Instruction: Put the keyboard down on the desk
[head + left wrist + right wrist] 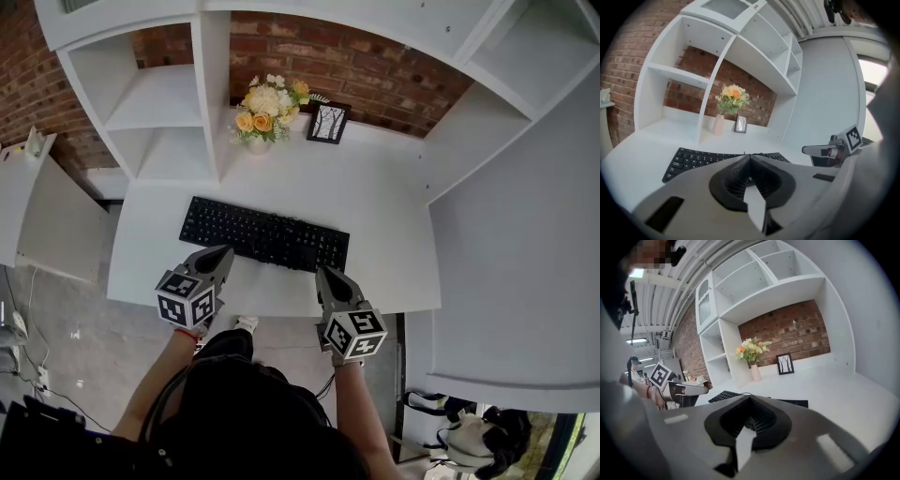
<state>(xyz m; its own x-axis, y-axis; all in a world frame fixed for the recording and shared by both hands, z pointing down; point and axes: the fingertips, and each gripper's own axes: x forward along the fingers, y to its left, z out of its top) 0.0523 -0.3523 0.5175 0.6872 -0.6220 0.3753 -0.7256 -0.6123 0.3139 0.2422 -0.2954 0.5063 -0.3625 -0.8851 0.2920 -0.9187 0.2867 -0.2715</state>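
Observation:
A black keyboard lies flat on the white desk, a little tilted, near the front edge. My left gripper hovers just in front of its left half, jaws shut and empty. My right gripper hangs just in front of the keyboard's right end, also shut with nothing between the jaws. In the left gripper view the keyboard stretches beyond the closed jaw tips. In the right gripper view the keyboard shows past the closed tips.
A vase of yellow and white flowers and a small framed picture stand at the back of the desk. White shelves rise at the left, a white side panel at the right. Brick wall behind.

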